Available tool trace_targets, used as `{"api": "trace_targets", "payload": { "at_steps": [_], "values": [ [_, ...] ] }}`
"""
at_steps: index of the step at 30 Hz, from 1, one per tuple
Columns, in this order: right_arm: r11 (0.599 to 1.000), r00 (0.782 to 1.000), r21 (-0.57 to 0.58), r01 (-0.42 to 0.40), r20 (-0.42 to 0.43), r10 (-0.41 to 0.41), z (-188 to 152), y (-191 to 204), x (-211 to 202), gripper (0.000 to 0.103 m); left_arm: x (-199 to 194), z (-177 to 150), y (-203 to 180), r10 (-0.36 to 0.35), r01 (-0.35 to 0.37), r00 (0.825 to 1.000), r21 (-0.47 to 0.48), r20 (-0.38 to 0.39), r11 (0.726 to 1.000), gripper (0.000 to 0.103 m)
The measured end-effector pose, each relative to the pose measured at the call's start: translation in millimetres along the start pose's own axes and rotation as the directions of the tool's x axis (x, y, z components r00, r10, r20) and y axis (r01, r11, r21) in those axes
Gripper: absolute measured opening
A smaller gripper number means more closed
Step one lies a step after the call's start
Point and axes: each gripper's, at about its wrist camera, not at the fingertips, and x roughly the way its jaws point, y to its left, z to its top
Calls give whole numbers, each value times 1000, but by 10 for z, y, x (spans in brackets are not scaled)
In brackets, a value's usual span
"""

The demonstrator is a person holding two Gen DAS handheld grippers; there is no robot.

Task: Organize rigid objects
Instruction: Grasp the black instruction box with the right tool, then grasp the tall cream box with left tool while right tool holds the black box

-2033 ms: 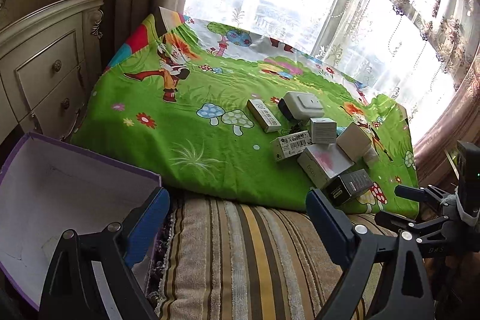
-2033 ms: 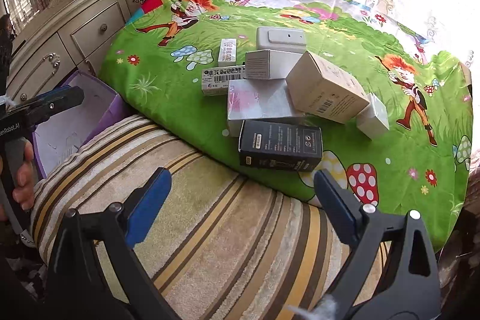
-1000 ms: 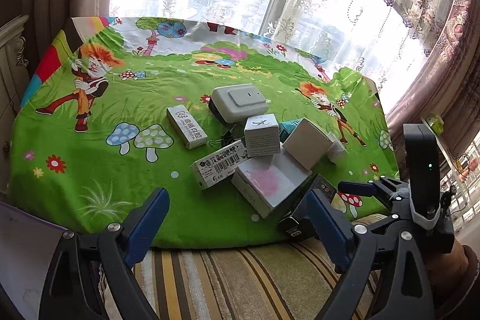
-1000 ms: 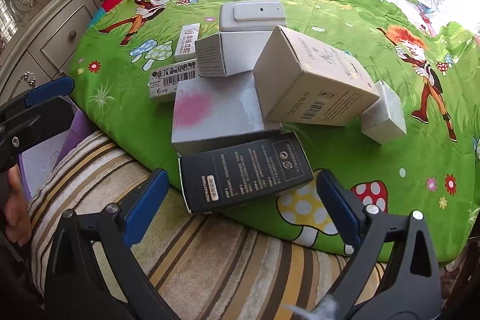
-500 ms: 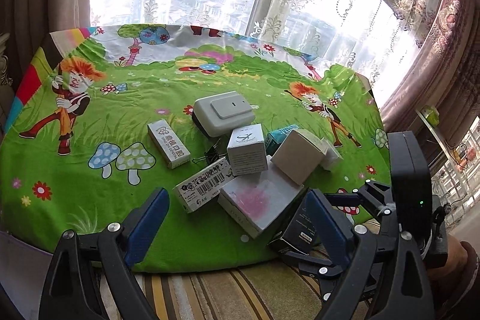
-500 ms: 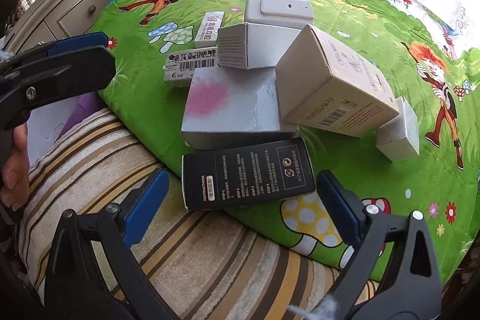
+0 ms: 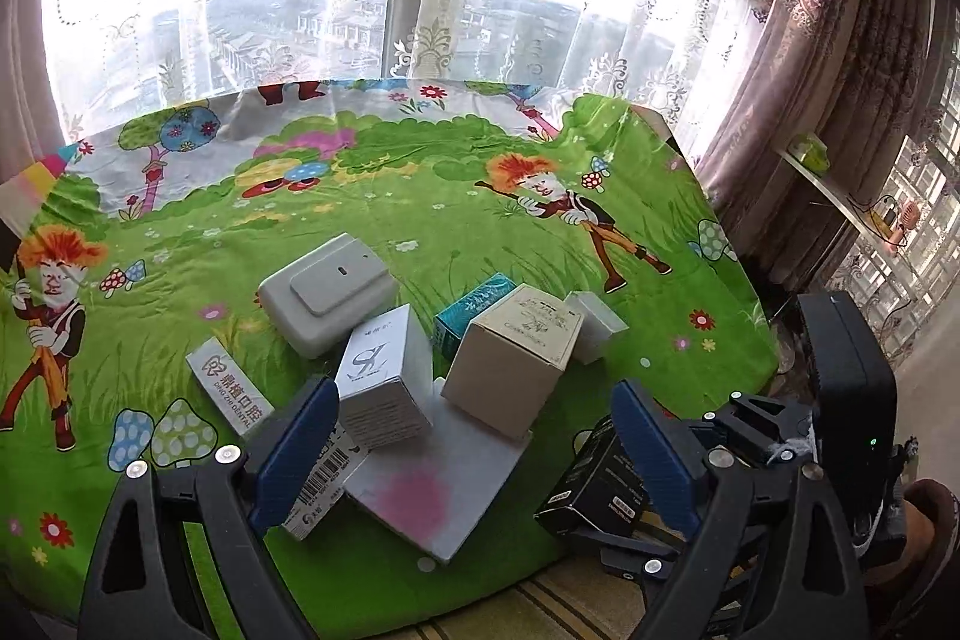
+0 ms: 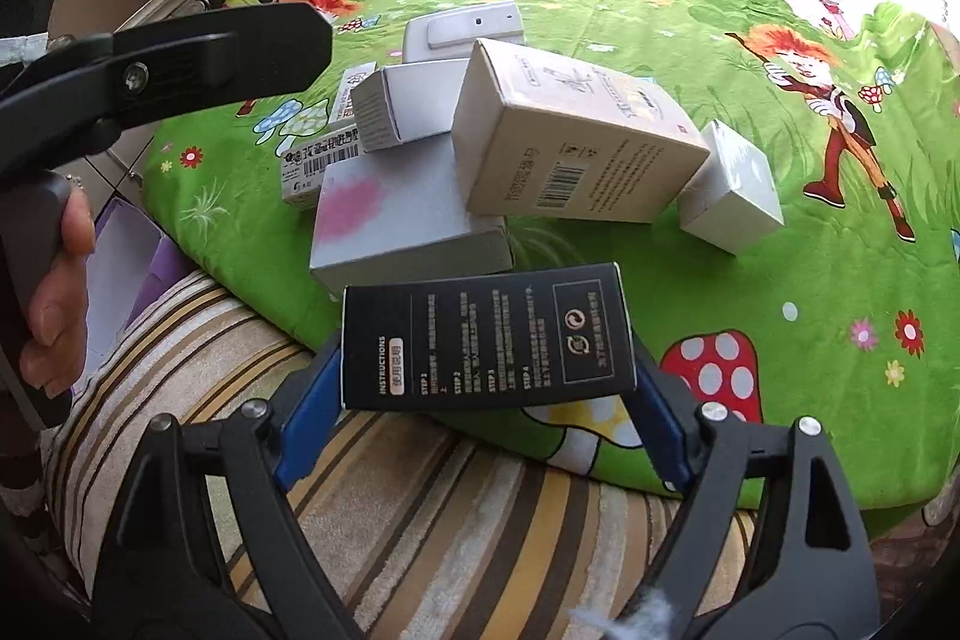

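Several cartons lie piled on a green cartoon cloth (image 7: 420,196). A black box (image 8: 486,340) sits at the cloth's near edge, between the blue pads of my right gripper (image 8: 483,370). Its jaws are closing, and both pads (image 8: 306,412) touch the short ends of the box. In the left wrist view the same black box (image 7: 591,484) shows at lower right. My left gripper (image 7: 474,424) hangs open over a flat white box with a pink blotch (image 7: 432,478). A small white box (image 7: 384,376) and a beige box (image 7: 516,352) rest on it.
A grey device (image 7: 327,292), a teal box (image 7: 474,307) and a long white box (image 7: 231,394) lie further back. A striped cushion (image 8: 420,508) borders the cloth in front. A purple-rimmed white container (image 8: 120,268) stands at the left, beside a hand (image 8: 54,292).
My right gripper has moved in around the black box and its jaws have narrowed onto it. My left gripper has swung right and closer over the pile.
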Motion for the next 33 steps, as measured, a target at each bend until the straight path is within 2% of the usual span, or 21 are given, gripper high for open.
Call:
{"api": "trace_targets", "payload": {
  "at_steps": [2, 5, 9, 15, 18, 21, 23, 27, 33],
  "values": [
    [995, 998, 92, 38, 38, -42, -15, -166, -75, 87, 88, 60, -95, -23, 24, 1000, 62, -12, 998, 94],
    [972, 995, 232, 48, 70, -66, -54, -439, -157, 87, 257, 146, -208, -43, 49, 998, 153, -46, 987, 94],
    [947, 991, 316, 58, 97, -93, -72, -600, -216, 87, 468, 223, -283, -37, 58, 995, 239, -95, 969, 94],
    [944, 989, 320, 80, 95, -116, -71, -599, -213, 87, 786, 262, -278, -21, 69, 985, 285, -170, 956, 94],
    [940, 989, 331, 80, 95, -117, -83, -617, -205, 87, 897, 239, -308, -7, 69, 981, 315, -196, 947, 89],
    [940, 989, 333, 80, 89, -116, -84, -625, -185, 87, 968, 221, -345, -11, 86, 975, 330, -223, 940, 61],
    [938, 989, 336, 84, 89, -120, -85, -627, -189, 87, 980, 207, -356, -12, 91, 973, 333, -232, 938, 53],
    [937, 988, 338, 87, 90, -125, -88, -625, -196, 87, 889, 196, -349, -29, 98, 976, 321, -214, 942, 52],
    [936, 986, 338, 96, 99, -136, -101, -602, -223, 87, 581, 198, -325, -62, 96, 989, 259, -137, 961, 52]
  ]
}}
